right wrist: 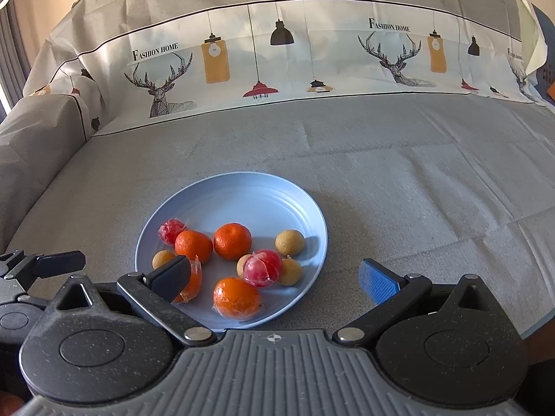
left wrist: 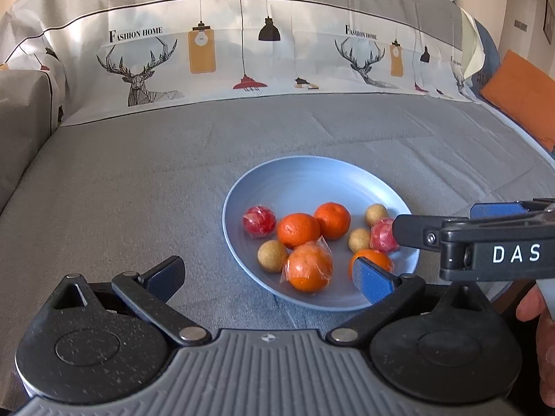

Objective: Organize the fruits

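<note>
A blue plate (left wrist: 305,176) (right wrist: 242,194) lies on the grey cover and holds several fruits: oranges (left wrist: 298,229) (right wrist: 231,241), some in clear wrap (left wrist: 308,267) (right wrist: 236,297), red wrapped fruits (left wrist: 259,221) (right wrist: 263,267) and small tan round fruits (left wrist: 272,256) (right wrist: 289,242). My left gripper (left wrist: 269,279) is open and empty, just short of the plate's near edge. My right gripper (right wrist: 275,279) is open and empty over the plate's near edge. In the left wrist view it reaches in from the right (left wrist: 451,232).
The grey cover (left wrist: 138,190) (right wrist: 416,190) spreads around the plate. A printed backrest with deer and lamps (left wrist: 242,52) (right wrist: 277,55) rises behind. A grey armrest (left wrist: 20,121) is at left, an orange cushion (left wrist: 520,97) at far right.
</note>
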`<state>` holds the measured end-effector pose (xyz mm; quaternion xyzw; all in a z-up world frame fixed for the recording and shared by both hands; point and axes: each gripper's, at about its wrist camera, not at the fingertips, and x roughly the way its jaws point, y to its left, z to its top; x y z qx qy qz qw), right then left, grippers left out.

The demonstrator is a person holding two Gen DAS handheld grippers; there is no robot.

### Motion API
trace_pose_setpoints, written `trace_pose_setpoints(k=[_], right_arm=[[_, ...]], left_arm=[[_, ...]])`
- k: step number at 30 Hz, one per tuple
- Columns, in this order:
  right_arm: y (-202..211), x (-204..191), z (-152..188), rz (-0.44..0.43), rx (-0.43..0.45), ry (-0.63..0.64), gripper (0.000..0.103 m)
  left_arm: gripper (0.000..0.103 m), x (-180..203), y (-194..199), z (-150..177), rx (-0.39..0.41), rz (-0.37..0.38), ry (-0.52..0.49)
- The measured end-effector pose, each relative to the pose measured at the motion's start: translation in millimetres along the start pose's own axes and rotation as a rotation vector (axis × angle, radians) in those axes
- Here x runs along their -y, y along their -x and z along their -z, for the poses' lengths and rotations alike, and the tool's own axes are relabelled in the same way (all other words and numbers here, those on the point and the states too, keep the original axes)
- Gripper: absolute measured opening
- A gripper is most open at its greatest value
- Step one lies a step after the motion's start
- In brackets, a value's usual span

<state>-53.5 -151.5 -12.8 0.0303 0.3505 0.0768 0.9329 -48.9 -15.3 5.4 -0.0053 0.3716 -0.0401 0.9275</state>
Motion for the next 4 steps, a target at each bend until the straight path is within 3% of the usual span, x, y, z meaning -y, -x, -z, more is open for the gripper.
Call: trace_pose_setpoints(k=[4], right_arm=[[-0.2, 2.3, -4.4, 0.012, 0.022, -0.014, 0.102]], left_arm=[[0.103, -2.2, 0.7, -3.8, 0.018, 0.002, 0.006]])
